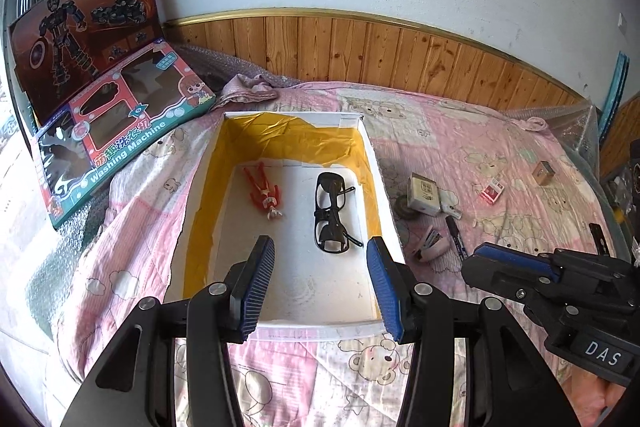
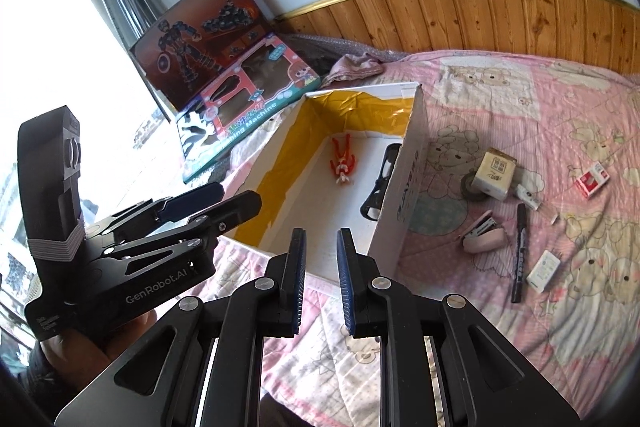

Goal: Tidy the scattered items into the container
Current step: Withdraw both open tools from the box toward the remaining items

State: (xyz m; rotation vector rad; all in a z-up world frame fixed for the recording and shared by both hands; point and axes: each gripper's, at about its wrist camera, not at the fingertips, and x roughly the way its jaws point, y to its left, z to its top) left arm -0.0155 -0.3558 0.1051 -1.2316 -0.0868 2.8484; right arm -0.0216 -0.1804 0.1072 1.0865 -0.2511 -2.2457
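Note:
A white box [image 1: 378,167] lined with yellow paper lies open on the pink quilt. Inside it are a red toy figure [image 1: 265,193] and black glasses [image 1: 330,211]. My left gripper [image 1: 320,243] hovers over the box's near end, open wide and holding nothing. To the right of the box lie a pink stapler [image 2: 482,237], a black marker [image 2: 519,251], a cream carton [image 2: 494,175], a tape roll [image 2: 469,187], a red pack [image 2: 592,181] and a small white box [image 2: 544,271]. My right gripper [image 2: 322,247] hangs over the box's near right corner, narrowly open and empty.
Two toy boxes, a washing machine one [image 1: 120,143] and a robot one [image 1: 80,31], lean at the left by a bright window. A crumpled cloth [image 1: 248,89] lies behind the box. A wood-panelled wall [image 1: 360,51] backs the bed. A small brown box [image 1: 544,173] sits far right.

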